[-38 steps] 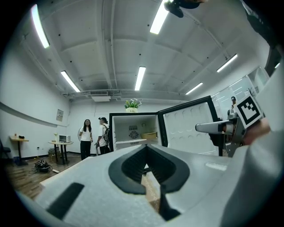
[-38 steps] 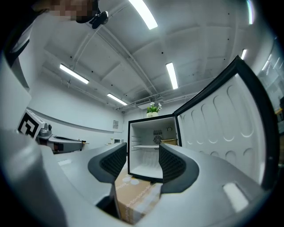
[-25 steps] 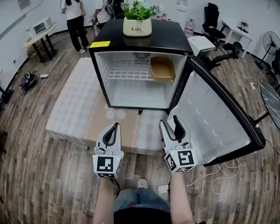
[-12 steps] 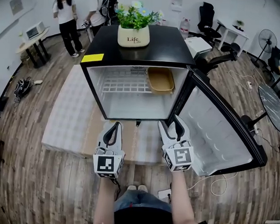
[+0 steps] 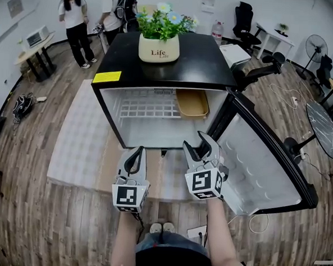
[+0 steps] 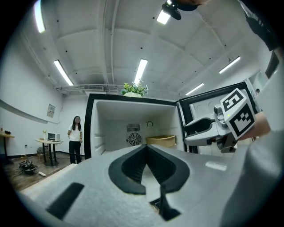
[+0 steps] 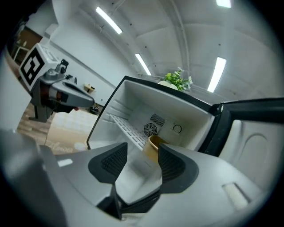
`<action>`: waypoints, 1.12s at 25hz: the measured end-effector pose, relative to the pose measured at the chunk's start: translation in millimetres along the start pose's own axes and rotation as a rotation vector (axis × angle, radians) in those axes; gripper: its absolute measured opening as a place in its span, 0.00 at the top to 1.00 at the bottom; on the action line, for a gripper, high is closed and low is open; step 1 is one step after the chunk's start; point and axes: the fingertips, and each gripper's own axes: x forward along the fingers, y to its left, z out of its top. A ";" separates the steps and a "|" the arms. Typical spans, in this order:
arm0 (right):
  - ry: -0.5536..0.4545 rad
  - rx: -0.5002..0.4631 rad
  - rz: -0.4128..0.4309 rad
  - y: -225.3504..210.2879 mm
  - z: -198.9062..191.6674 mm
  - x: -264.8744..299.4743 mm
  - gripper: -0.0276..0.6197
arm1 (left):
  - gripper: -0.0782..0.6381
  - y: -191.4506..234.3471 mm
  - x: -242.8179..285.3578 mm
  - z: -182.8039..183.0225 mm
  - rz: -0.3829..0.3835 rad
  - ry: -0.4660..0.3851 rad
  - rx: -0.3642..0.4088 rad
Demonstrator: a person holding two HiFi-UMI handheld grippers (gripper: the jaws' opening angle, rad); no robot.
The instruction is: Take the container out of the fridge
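The small black fridge [image 5: 158,89] stands open, its door [image 5: 266,164] swung out to the right. A tan container [image 5: 192,103] sits on the right side of the white wire shelf inside; it also shows as the tan container [image 6: 160,140] and the tan container [image 7: 152,146] in the two gripper views. My right gripper [image 5: 195,141] is open and empty, just in front of the fridge's lower right corner; in its own view the right gripper [image 7: 141,153] frames the container, still apart from it. My left gripper [image 5: 136,152] hangs lower left, shut and empty, as the left gripper [image 6: 145,148] shows.
A potted plant [image 5: 159,47] stands on the fridge top. The fridge rests on a pale mat [image 5: 79,135] over wood floor. Two people [image 5: 72,17] stand at the back left. Office chairs, a fan [image 5: 320,52] and floor cables [image 5: 259,222] lie to the right.
The view has drawn closer to the fridge. My right gripper has moved up and forward toward the fridge opening. The left gripper has hardly moved.
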 end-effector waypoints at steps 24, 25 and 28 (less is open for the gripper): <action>0.405 -0.907 0.084 -6.7 -17.6 72.3 0.63 | 0.88 9.7 11.0 -12.5 0.003 0.012 -0.031; 0.422 -0.918 0.094 -7.2 -21.6 76.1 0.62 | 0.88 10.1 10.9 -12.6 0.003 0.012 -0.031; 0.458 -0.928 0.116 -9.5 -32.6 85.2 0.62 | 0.88 11.4 9.2 -12.3 0.006 0.012 -0.030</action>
